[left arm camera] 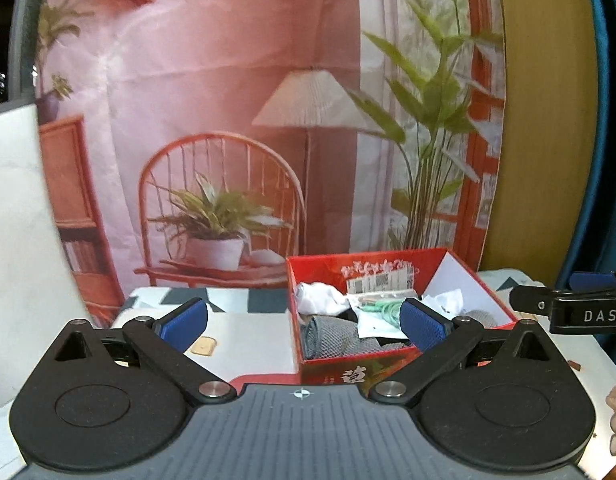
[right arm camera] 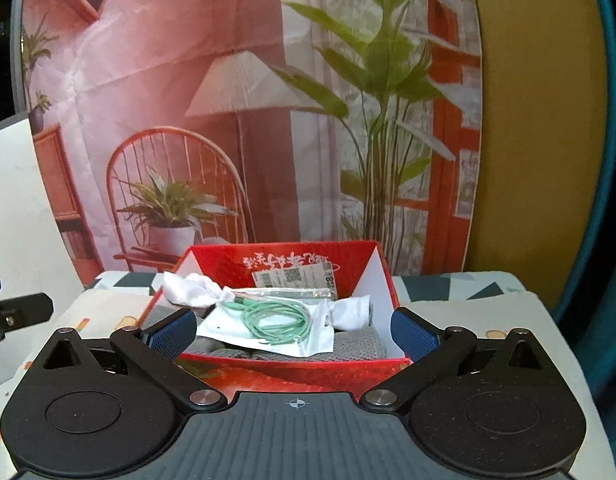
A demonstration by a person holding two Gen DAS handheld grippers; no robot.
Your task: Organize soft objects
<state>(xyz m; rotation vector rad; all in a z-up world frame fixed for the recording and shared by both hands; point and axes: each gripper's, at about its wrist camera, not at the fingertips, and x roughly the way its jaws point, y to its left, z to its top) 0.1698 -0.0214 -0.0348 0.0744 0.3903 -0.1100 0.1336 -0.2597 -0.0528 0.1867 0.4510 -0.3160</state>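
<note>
While you hold both grippers spread and empty, left gripper (left arm camera: 303, 322) and right gripper (right arm camera: 293, 330) face the red box (right arm camera: 291, 374); white cloths (right arm camera: 191, 288) and grey towels (left arm camera: 336, 340) lie inside, reachable from above.

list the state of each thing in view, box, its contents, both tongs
red box: open, no lid on, upright
green cable: coiled, bagged, lying on top
white cloth: crumpled in box
grey towel: folded in box
left tongs: open, empty
right tongs: open, empty
</note>
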